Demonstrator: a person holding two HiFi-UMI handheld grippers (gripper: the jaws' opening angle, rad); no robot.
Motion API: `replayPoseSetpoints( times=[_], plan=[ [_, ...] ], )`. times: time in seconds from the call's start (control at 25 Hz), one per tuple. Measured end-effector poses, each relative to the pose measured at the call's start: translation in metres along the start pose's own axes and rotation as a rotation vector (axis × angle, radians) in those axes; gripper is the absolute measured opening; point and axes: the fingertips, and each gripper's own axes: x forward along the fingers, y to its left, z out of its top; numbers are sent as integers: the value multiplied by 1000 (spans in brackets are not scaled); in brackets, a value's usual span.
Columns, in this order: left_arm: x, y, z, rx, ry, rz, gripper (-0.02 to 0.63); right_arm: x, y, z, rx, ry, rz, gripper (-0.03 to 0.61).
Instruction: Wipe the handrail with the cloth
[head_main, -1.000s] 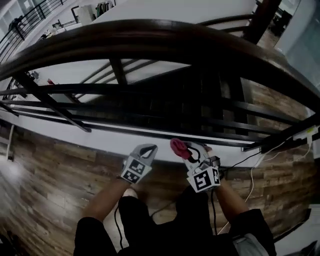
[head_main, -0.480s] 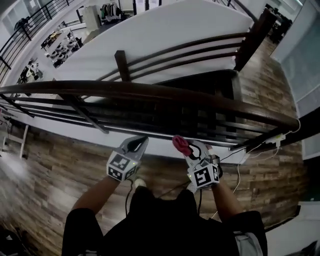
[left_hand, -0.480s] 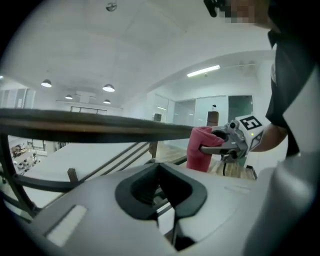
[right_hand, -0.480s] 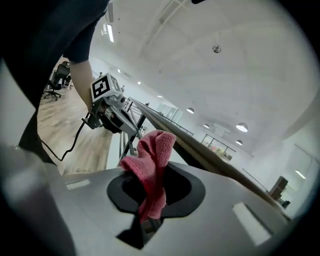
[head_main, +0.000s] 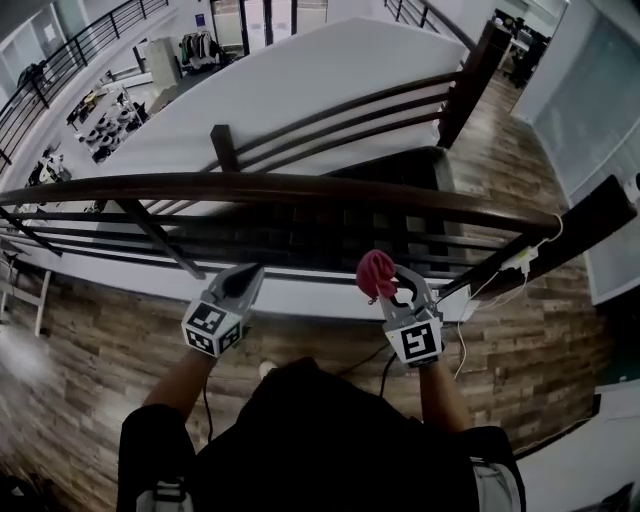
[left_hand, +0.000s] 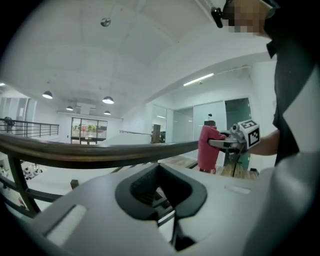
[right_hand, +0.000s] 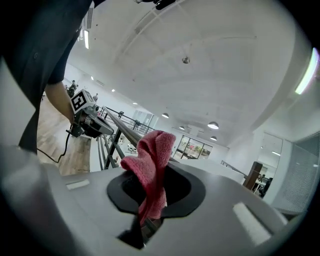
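Observation:
A dark brown wooden handrail (head_main: 300, 188) curves across the head view from left to right, just beyond both grippers. My right gripper (head_main: 390, 284) is shut on a pink-red cloth (head_main: 375, 272), which bunches up above its jaws just below the rail. In the right gripper view the cloth (right_hand: 150, 162) hangs down into the jaw gap, with the handrail (right_hand: 125, 131) behind it. My left gripper (head_main: 246, 274) is shut and holds nothing, its tips just below the rail. In the left gripper view the handrail (left_hand: 100, 152) runs across above the jaws, and the cloth (left_hand: 207, 149) shows at right.
Black metal bars (head_main: 150, 235) run under the rail. Beyond it lies a stairwell with a second wooden railing (head_main: 340, 120) and a white sloped wall (head_main: 300, 70). A dark post (head_main: 590, 222) and a white cable (head_main: 520, 265) are at right. Wood-plank floor (head_main: 90, 340) lies below.
The head view has pulled back, so the handrail now looks thinner and farther off. The grippers have spread apart, the left moving left. The right still holds the cloth.

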Motion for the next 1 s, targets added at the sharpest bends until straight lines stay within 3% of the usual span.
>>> replayPoseSetpoints(
  times=[0.2,0.32,0.48,0.6,0.8,0.92,1.0],
  plan=[
    [10,-45,26,-60,-147,52,-2,-55,-25,-26,32,-9,-18,46],
    [7,-78,20,-75,-143,51,-2,-80,-33,-43,37,-8,-15,48],
    [-11,-98,17,-106,-161,101,-2,-110,-43,-65,156,-15,-24,48],
    [-26,-102,14,-94,-164,128,-2,-128,-47,-84,201,36,-35,48],
    [-50,-92,24,-38,-198,183,-2,-143,-53,-73,289,-39,-104,48],
    [-52,-86,30,-65,-254,214,-2,-134,-54,-61,362,-79,-157,48],
    [-50,-80,29,-98,-267,213,-2,-127,-48,-52,358,-92,-164,48]
  ],
)
